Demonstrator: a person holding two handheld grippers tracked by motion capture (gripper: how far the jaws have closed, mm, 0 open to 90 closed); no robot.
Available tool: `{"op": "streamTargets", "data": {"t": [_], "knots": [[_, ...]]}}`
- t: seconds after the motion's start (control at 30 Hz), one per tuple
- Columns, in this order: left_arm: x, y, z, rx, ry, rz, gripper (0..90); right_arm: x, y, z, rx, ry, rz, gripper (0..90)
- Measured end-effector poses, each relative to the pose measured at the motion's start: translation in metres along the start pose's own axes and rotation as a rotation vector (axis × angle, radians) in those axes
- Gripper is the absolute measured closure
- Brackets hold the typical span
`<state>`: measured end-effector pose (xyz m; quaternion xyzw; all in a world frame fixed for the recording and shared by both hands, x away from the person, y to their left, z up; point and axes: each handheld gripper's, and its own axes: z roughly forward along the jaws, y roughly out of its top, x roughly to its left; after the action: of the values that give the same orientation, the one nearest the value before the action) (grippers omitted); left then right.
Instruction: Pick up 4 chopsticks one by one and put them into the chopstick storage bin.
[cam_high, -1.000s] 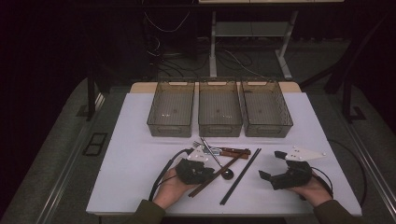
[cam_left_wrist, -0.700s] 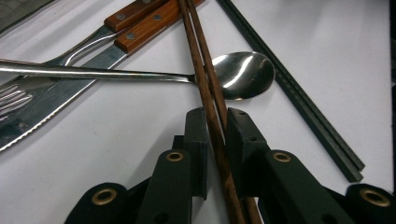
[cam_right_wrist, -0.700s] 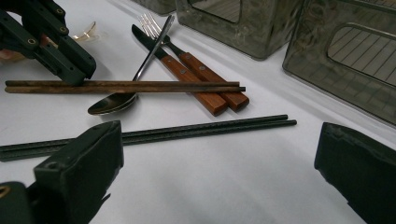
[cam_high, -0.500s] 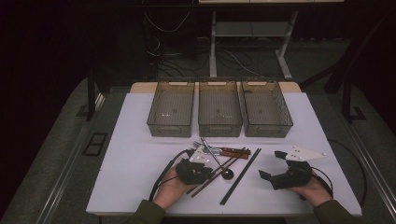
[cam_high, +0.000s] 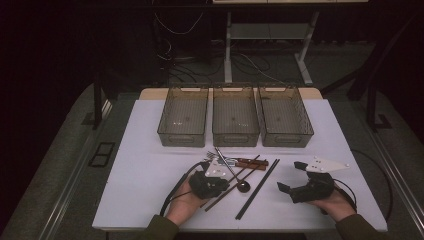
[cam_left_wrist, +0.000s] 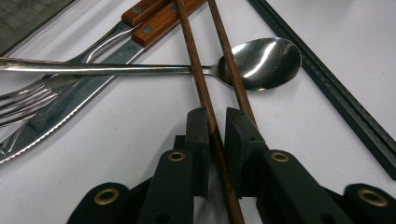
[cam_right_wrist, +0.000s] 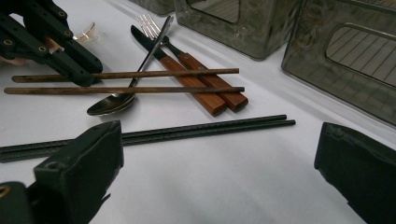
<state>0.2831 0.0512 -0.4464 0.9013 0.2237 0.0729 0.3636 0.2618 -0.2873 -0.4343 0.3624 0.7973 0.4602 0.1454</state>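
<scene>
Left gripper (cam_left_wrist: 217, 128) is clamped on one brown chopstick (cam_left_wrist: 205, 100) near its end, low to the table (cam_high: 140, 165), likely so it can slide free of the pile; the stick sits at 6 o'clock of the middle bin (cam_high: 235, 120). Its twin (cam_left_wrist: 232, 70) lies just beside, outside the jaws, crossing the spoon (cam_left_wrist: 261, 63). Right gripper (cam_right_wrist: 219, 163) is spread wide, holding nothing, at 3 o'clock of the pile. Count: two brown chopsticks, two black chopsticks (cam_right_wrist: 196, 128), one spoon, one fork (cam_left_wrist: 28, 100), one knife (cam_left_wrist: 88, 91), three mesh bins in a row at 12 o'clock.
</scene>
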Motion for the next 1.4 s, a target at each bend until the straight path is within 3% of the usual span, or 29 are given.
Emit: {"op": "streamTargets", "data": {"t": [0.43,0.9,1.23,1.4], "knots": [[0.000,-0.001,0.001,-0.018,0.011,-0.038,83.4,0.000,0.000,0.000,-0.002,0.001,0.007,1.4],[0.002,-0.001,0.000,-0.025,0.011,-0.053,84.0,0.000,0.000,-0.001,-0.003,0.002,0.006,1.5],[0.006,0.001,-0.006,-0.033,-0.004,-0.056,84.2,0.000,0.000,-0.001,-0.002,0.004,0.002,1.4],[0.008,0.002,-0.009,-0.043,-0.032,-0.059,84.2,0.000,0.000,0.000,-0.001,0.003,0.006,1.4]]}}
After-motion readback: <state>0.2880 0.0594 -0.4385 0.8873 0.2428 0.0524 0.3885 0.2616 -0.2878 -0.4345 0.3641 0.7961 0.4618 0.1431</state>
